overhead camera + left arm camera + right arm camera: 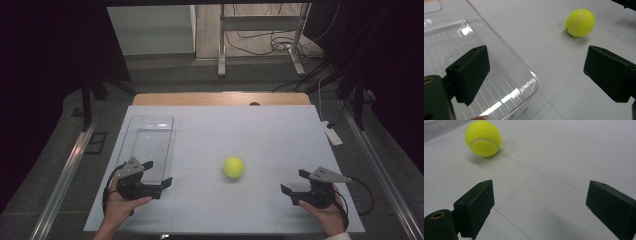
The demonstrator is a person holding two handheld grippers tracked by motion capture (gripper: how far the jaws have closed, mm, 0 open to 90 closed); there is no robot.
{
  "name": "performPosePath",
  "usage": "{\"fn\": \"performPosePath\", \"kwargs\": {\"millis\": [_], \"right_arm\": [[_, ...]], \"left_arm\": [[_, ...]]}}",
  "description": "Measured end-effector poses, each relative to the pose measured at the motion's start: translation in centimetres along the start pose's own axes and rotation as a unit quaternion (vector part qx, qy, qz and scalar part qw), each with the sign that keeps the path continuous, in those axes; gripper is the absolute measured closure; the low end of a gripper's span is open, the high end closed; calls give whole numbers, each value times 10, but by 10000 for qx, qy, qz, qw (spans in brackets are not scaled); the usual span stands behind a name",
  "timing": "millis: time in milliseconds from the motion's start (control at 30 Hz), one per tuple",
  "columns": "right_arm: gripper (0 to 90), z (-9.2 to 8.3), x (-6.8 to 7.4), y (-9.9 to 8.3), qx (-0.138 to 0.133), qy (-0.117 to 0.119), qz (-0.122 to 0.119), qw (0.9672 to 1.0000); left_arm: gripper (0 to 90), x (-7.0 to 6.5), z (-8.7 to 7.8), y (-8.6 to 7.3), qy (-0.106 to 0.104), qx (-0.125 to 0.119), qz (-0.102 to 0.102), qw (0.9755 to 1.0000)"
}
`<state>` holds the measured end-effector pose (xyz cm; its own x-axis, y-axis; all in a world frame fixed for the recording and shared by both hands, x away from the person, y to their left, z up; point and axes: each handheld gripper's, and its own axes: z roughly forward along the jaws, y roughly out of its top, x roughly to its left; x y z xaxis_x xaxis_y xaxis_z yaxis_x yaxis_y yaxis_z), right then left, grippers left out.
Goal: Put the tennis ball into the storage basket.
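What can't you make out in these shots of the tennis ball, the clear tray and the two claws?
- Tennis ball: any printing is too small in the high view; its far side is turned away in both gripper views.
- Clear tray: cut off by the left and bottom edges of the left gripper view, partly behind a jaw.
- Right claw: its right jaw runs off the right gripper view's edge.

Two handheld black grippers

Each gripper, left (159, 174) and right (293, 182), has blocky matte-black jaws, a grey three-cornered plate on top and a black trailing cable; a brass-ringed hole marks the body, and a white cuff edges the right wrist.
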<state>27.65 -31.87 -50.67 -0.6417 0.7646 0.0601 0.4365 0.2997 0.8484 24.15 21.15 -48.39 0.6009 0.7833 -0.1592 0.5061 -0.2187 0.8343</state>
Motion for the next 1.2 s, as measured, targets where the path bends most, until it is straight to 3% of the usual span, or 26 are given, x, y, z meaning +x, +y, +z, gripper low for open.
{"fn": "performPosePath", "kwargs": {"millis": [567,1200], "right_arm": [[86,1,-1,-1,25,-18,-5,10000],[86,3,-1,-1,53,-25,-21,10000]], "left_arm": [[74,-5,1,15,-109,31,138,9998],[72,-18,15,34,-339,98,366,9987]]}}
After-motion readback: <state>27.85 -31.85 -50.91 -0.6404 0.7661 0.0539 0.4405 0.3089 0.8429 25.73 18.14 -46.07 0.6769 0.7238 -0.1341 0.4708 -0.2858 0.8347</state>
